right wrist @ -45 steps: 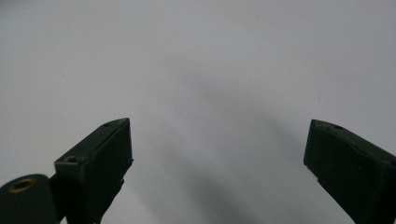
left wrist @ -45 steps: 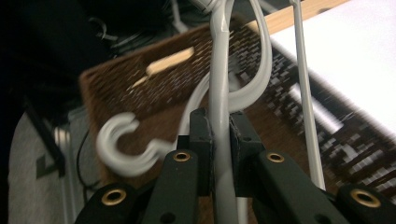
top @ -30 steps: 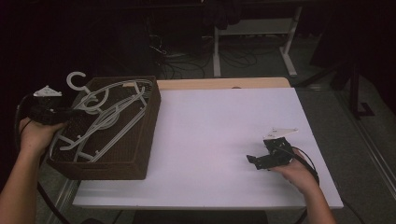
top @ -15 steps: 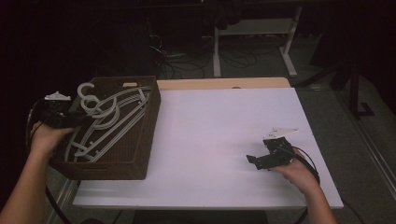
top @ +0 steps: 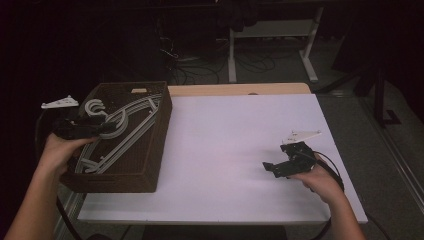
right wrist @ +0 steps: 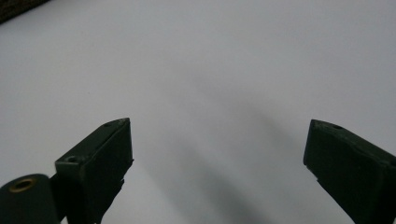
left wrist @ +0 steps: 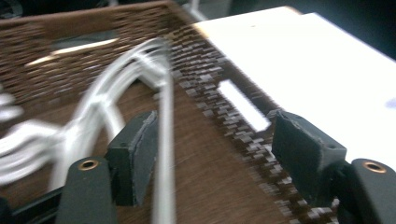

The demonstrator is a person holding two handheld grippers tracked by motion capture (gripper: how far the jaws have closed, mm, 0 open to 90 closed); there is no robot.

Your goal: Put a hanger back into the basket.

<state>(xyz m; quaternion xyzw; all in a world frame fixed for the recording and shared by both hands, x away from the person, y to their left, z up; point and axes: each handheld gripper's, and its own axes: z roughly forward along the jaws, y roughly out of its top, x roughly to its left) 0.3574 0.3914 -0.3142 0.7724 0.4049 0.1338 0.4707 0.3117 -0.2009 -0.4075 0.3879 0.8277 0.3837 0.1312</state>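
Several grey hangers [top: 117,132] lie in the brown basket [top: 150,172] at the left end of the white table [top: 235,145]. Over its left rim the left gripper [top: 107,127] has just been opening its jaws; in the left gripper view a hanger bar [left wrist: 163,140] runs between the pads, close to one, and is not pinched. Well apart, the right gripper [top: 270,167] rests on bare table, released. Behind the table stand a desk frame [top: 272,50] and floor cables [top: 200,67].

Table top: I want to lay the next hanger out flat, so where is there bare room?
The white table is bare between the basket and the right gripper. The basket itself is crowded with grey hangers.
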